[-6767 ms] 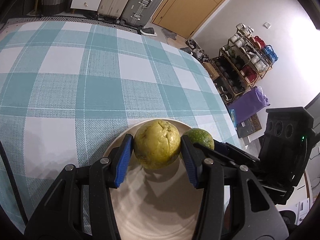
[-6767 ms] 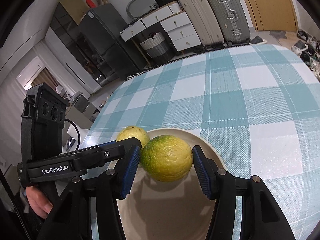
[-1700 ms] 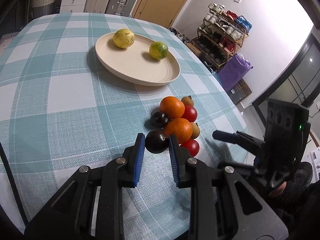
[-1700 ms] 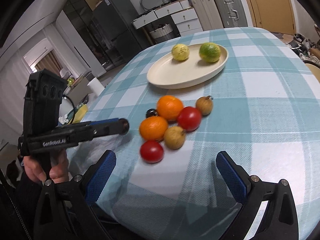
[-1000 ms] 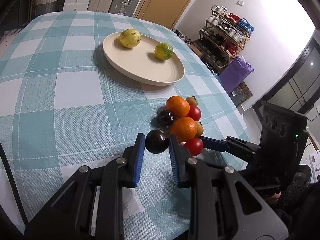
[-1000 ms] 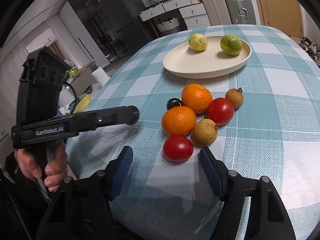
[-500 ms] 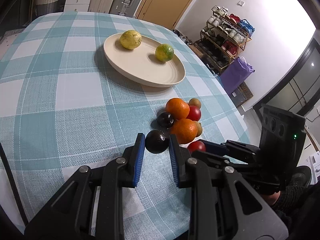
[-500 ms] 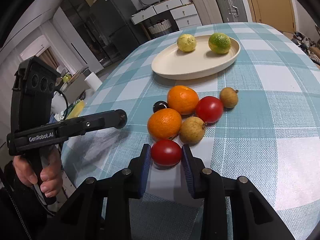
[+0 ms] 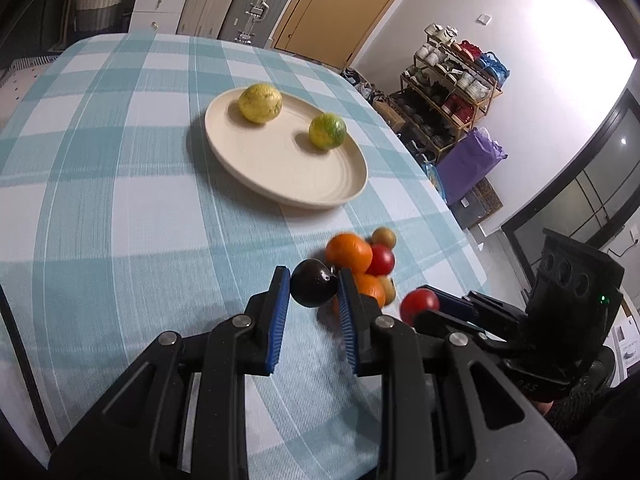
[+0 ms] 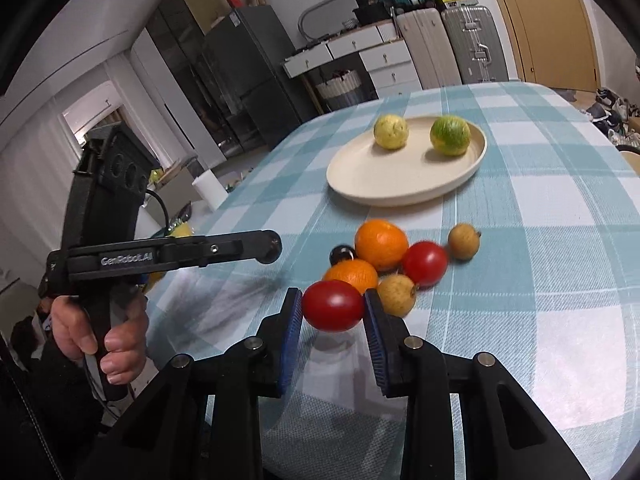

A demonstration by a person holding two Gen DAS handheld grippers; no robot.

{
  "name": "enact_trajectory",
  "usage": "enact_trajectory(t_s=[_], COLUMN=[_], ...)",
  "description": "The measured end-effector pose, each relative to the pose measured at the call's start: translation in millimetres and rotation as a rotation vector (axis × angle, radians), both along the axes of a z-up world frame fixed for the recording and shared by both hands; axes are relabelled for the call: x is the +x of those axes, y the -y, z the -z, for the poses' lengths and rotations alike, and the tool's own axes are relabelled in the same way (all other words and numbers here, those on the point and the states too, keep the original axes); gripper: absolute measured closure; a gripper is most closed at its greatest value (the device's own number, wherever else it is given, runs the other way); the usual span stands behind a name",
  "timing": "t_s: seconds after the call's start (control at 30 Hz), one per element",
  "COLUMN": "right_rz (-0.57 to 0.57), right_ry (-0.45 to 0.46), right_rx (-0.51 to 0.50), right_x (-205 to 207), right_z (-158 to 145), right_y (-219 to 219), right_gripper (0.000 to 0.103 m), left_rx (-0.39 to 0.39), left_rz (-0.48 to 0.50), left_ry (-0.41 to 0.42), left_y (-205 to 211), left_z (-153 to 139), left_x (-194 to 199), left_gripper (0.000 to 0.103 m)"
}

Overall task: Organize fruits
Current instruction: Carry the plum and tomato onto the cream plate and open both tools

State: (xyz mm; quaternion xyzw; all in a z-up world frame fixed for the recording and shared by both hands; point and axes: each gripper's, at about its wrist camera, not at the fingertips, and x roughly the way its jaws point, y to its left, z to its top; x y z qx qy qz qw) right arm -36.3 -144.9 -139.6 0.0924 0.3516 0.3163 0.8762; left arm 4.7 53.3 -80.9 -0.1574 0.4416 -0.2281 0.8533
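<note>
Plum (image 9: 313,289) shows only from left wrist, tomato (image 10: 333,305) from both.

A dark plum (image 9: 313,289) sat pinched in the left claw (image 9: 311,307), a red tomato (image 10: 333,305) in the right claw (image 10: 332,322), both lifted off the table. Two oranges, a second tomato (image 10: 424,263), two small brown fruits and another dark plum (image 10: 341,254) clustered below. The plate (image 10: 384,188) held a yellow fruit (image 10: 391,132) and a greenish one (image 10: 449,135), apart.

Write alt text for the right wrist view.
The right gripper holds a red tomato above a teal checked tablecloth, beside loose oranges and small fruit; behind them, a cream plate carries two yellow-green citrus. The left gripper extends in from the left.
</note>
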Motion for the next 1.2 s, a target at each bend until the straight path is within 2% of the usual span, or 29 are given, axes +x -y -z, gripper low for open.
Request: enact_trajectory(t_s=[0.33,0.8,1.2], right_rz=[0.019,0.048,0.026], right_ry=[0.064,0.12,0.062], right_rx=[0.046,0.06,0.033], right_x=[22,99,185], right_z=[-26,-69,-78], right_y=[15,25,4], right_gripper=[0.072,0.072,0.072], left_rx=[0.0,0.02,0.027], left_rz=[-0.039,-0.101,-0.138], left_ry=[0.035,0.021,-0.037], left_y=[-4,-8,-15], left_z=[-22,-28,-9], left_x=[48,128,191], left_gripper=[0.082,0.082,0.082])
